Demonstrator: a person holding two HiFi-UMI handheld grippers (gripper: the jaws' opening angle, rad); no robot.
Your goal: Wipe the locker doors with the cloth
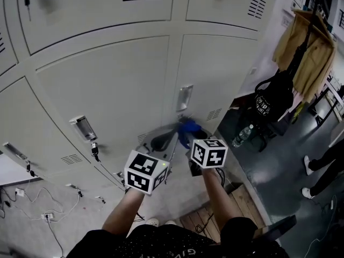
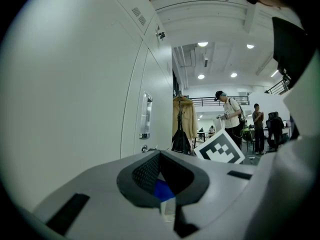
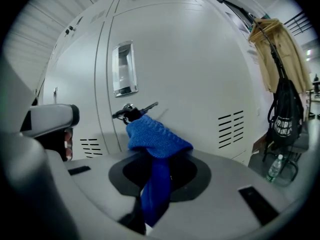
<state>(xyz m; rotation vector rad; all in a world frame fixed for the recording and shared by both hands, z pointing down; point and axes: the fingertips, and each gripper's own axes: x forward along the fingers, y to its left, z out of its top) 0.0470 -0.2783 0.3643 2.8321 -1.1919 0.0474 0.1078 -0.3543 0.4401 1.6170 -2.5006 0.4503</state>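
Note:
A blue knitted cloth bunches out of my right gripper, which is shut on it, with a tail hanging down between the jaws. In the head view the cloth sits just in front of the pale grey locker door, below its recessed handle. A key sticks out of the lock right behind the cloth. My left gripper hovers beside it to the left, close to the neighbouring door. Its jaws look shut with nothing held.
A tan coat and a black bag hang on a rack to the right, with a bottle below. Someone's legs stand at the far right. Cables lie on the floor at the left. People stand further off.

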